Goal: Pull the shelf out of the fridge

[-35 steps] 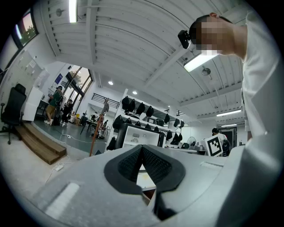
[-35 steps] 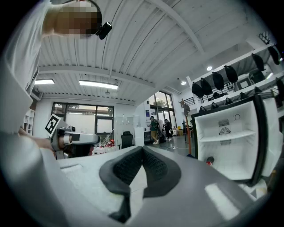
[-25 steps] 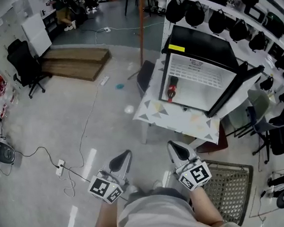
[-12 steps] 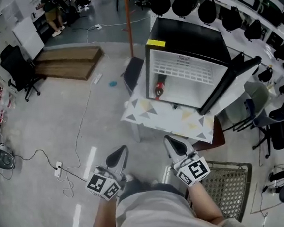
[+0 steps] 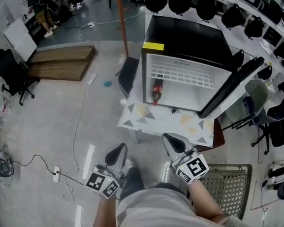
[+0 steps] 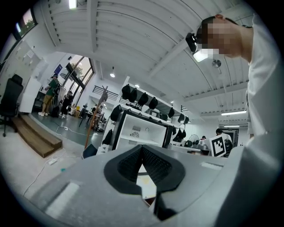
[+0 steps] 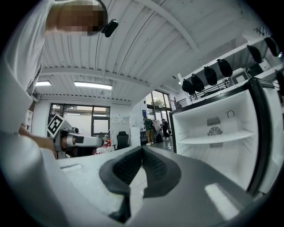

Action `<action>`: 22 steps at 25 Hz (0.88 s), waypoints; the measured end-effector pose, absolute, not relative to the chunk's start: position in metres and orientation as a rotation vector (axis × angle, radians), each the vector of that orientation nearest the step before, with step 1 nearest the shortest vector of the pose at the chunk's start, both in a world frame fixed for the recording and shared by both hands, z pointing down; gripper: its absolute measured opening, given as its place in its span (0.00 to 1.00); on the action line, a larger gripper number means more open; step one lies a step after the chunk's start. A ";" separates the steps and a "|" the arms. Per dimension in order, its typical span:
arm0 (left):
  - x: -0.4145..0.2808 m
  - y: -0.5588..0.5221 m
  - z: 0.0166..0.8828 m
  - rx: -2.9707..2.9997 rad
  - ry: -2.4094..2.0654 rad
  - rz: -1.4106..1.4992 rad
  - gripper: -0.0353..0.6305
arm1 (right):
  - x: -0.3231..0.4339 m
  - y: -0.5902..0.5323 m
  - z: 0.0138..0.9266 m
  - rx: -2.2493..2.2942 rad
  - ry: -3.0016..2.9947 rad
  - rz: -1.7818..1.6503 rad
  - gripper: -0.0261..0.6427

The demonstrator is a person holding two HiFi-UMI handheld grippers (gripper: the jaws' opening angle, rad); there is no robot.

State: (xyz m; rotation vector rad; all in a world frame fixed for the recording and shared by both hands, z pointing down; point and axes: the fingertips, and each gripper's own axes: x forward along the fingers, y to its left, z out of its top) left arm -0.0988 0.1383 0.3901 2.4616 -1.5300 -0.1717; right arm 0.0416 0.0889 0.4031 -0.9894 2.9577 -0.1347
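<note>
A small black fridge (image 5: 184, 35) stands on a low white table (image 5: 147, 117) with its door (image 5: 231, 89) swung open to the right. Inside the white cabinet a white wire shelf (image 5: 184, 75) sits at mid height, and a red bottle (image 5: 156, 93) stands at the lower left. My left gripper (image 5: 118, 153) and right gripper (image 5: 175, 142) hang side by side short of the table, both shut and empty. In the left gripper view the fridge (image 6: 141, 129) is ahead past the left gripper (image 6: 142, 147). From the right gripper (image 7: 142, 149) the shelf (image 7: 217, 137) shows at the right.
A metal mesh seat (image 5: 228, 186) is by my right side. Cables and a power strip (image 5: 56, 171) lie on the floor at left. A wooden platform (image 5: 61, 61), an office chair (image 5: 9, 72), an orange pole (image 5: 122, 18) and a rack of black helmets (image 5: 196, 4) surround the fridge.
The fridge and table have come closer and more square in the head view. Both grippers keep their places low in the view, shut as before.
</note>
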 end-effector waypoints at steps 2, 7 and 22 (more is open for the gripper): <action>-0.108 0.121 0.392 2.465 -1.513 -0.177 0.06 | 0.034 0.072 0.404 -1.006 2.948 -0.155 0.04; -0.136 0.073 0.401 2.502 -1.450 -0.185 0.06 | 0.001 0.026 0.407 -1.035 2.935 -0.200 0.04; -0.207 -0.039 0.412 2.552 -1.208 -0.207 0.06 | -0.061 -0.083 0.412 -1.275 2.760 -0.380 0.04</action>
